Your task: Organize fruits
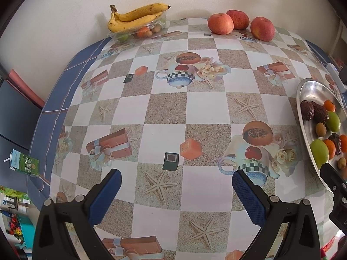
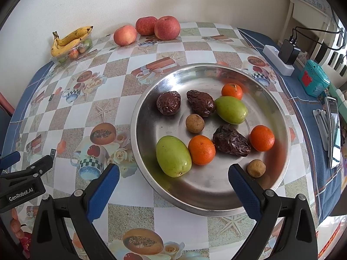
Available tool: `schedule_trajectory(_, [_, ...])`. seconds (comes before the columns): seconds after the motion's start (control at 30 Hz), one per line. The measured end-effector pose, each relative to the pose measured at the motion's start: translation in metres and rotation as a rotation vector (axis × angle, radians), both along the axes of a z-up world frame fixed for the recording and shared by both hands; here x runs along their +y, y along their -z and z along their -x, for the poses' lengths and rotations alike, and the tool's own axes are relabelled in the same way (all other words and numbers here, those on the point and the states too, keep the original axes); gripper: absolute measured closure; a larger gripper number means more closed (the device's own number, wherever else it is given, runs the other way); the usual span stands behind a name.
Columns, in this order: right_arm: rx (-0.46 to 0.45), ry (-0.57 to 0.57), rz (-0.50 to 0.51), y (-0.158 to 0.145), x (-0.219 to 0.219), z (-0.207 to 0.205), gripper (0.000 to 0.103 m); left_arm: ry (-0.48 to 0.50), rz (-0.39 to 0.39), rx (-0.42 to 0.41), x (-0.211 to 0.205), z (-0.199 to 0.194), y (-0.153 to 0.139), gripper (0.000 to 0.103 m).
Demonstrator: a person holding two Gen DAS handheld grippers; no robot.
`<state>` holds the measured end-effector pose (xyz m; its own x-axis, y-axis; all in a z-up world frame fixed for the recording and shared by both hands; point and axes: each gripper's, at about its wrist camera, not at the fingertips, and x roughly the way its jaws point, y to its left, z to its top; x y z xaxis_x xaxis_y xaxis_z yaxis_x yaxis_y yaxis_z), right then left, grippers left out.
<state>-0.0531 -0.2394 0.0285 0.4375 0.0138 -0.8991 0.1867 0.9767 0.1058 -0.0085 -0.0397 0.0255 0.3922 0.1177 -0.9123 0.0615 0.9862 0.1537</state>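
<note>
A round steel plate (image 2: 271,117) holds mixed fruit: two green fruits (image 2: 173,156), three small oranges (image 2: 201,150), three dark wrinkled dates (image 2: 231,140) and two small brown longans (image 2: 194,123). My right gripper (image 2: 173,173) hovers open over the plate's near rim, nothing between its fingers. My left gripper (image 1: 176,178) is open above bare tablecloth, with the plate (image 1: 312,91) at its right. Three red apples (image 1: 220,23) sit at the far edge. Bananas (image 1: 134,17) lie on a clear plastic tray (image 1: 121,36) at the far left.
The table has a checkered patterned cloth (image 1: 167,108) with a blue border. A power strip with a black adapter (image 2: 287,53), a teal box (image 2: 313,81) and a phone (image 2: 334,130) lie right of the plate. The left gripper's body (image 2: 23,182) shows at the right view's left edge.
</note>
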Motion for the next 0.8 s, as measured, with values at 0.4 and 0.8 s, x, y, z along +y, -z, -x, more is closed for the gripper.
schedule_trajectory(0.4, [0.009,0.005,-0.007,0.0011,-0.0013,0.0,0.003,-0.02,-0.007,-0.007,0.0041,-0.0002,-0.0007,0.0])
schedule_trajectory(0.8, [0.01,0.009,-0.01,0.0021,-0.0027,0.0006,0.003,-0.053,-0.013,0.003,0.0087,-0.0001,-0.0003,0.0])
